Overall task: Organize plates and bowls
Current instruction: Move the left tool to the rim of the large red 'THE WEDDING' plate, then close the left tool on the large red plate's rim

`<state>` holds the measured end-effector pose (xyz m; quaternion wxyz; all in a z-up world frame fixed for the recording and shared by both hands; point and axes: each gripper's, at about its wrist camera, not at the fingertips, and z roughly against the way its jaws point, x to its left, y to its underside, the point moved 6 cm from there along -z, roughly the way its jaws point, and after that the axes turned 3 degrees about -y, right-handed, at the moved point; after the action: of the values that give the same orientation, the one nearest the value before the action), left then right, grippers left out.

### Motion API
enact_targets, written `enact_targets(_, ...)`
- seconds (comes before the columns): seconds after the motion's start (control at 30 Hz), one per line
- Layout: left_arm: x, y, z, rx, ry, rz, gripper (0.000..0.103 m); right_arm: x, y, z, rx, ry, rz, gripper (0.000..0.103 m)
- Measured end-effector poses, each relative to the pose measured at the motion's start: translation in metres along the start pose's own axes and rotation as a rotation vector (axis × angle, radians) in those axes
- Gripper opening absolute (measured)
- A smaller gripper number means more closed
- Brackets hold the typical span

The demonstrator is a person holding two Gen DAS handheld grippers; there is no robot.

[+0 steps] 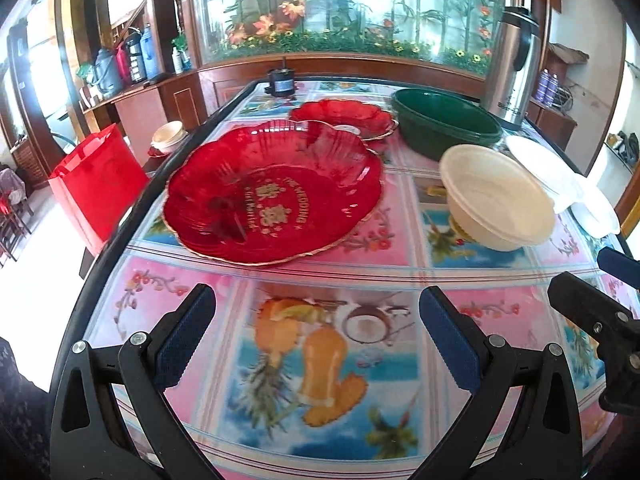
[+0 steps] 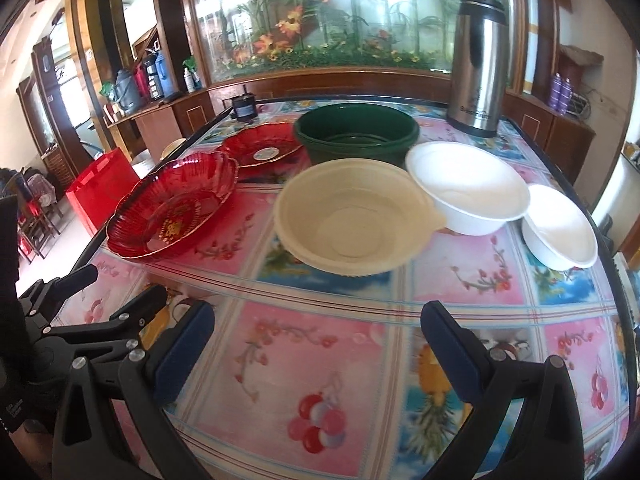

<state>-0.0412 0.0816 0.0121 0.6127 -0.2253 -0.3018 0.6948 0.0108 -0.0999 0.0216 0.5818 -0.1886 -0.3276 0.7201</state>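
Note:
A large red glass plate (image 1: 272,192) with gold lettering lies on the table's left side; it also shows in the right wrist view (image 2: 172,208). A second red plate (image 1: 344,116) (image 2: 262,146) lies behind it. A cream bowl (image 1: 496,196) (image 2: 356,220) sits mid-table. Two white bowls (image 2: 468,188) (image 2: 560,228) stand to its right. A dark green basin (image 1: 444,124) (image 2: 356,132) stands behind. My left gripper (image 1: 316,336) is open and empty, short of the red plate. My right gripper (image 2: 316,344) is open and empty, short of the cream bowl.
A steel thermos (image 2: 476,64) stands at the back right of the table (image 2: 320,380). A small black jar (image 2: 244,106) is at the back left corner. A red bag (image 1: 96,184) stands beside the table's left edge. A glass flower cabinet is behind.

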Motion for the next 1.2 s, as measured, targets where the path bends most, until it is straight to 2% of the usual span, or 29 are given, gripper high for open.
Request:
enact_targets(0.37, 0.031, -0.011, -0.013, 0.01, -0.037, 0.023, 0.103, 0.036, -0.017, -0.015, 0.004, -0.021, 0.067, 0.103)
enact_targets(0.7, 0.066, -0.038, -0.033, 0.015, -0.072, 0.033, 0.103, 0.068, -0.044, -0.036, 0.011, -0.022, 0.134, 0.103)
enact_targets(1.07, 0.101, -0.065, -0.087, 0.099, -0.077, 0.065, 0.103, 0.085, -0.086, -0.092, 0.086, -0.023, 0.179, 0.103)
enact_targets(1.2, 0.104, -0.069, -0.105, 0.135, -0.071, 0.069, 0.103, 0.079, -0.09, -0.112, 0.134, -0.045, 0.14, 0.101)
